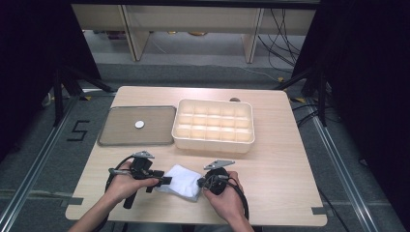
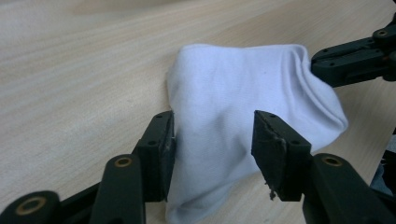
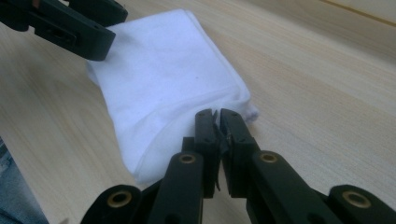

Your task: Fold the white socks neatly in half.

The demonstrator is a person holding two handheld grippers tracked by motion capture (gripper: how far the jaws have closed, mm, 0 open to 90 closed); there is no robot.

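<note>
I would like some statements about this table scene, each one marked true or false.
1. The left claw is open around the white cloth. True.
2. The right claw is wide open. False: its jaws are pressed together at the cloth's edge.
3. The divided tray holds many items. False: its compartments look empty.
4. A small white disc lies on the flat grey tray. True.

Mid-frame on the table (image 1: pixel 280 145), a tray (image 1: pixel 116 140) sits left of a compartment box (image 1: pixel 213 142); a cloth (image 1: pixel 181 180) lies lower centre.
</note>
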